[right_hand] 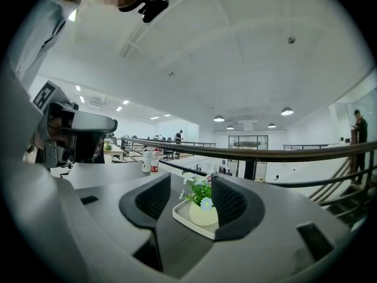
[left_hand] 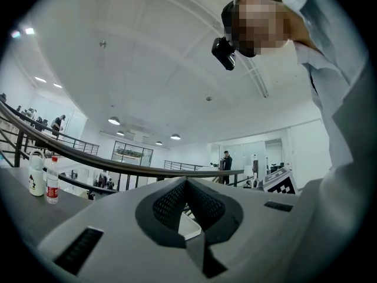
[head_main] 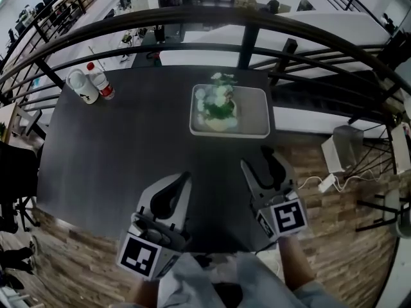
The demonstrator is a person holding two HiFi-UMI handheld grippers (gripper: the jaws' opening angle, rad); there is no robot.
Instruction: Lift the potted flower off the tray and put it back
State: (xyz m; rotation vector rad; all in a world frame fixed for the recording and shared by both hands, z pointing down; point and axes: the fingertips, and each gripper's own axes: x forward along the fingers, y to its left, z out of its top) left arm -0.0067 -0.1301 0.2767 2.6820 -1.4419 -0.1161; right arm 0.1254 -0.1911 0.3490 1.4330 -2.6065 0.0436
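Note:
A potted flower [head_main: 218, 106], white blooms and green leaves in a pale round pot, stands upright on the white rectangular tray [head_main: 253, 111] at the far middle of the dark table [head_main: 122, 153]. Both grippers hover over the near edge, well short of the tray. My right gripper [head_main: 258, 158] is open and holds nothing; in the right gripper view the potted flower [right_hand: 203, 214] and tray [right_hand: 184, 216] show some way ahead between its jaws [right_hand: 191, 184]. My left gripper [head_main: 184, 177] has its tips together, shut [left_hand: 187, 184] on nothing, with a sliver of the tray [left_hand: 189, 227] beyond.
Two bottles stand at the table's far left corner: a white one [head_main: 82, 86] and a clear one with a red label [head_main: 101, 81]. A black metal railing [head_main: 250, 37] runs just behind the table. White boxes and cables [head_main: 340, 153] lie on the wooden floor at right.

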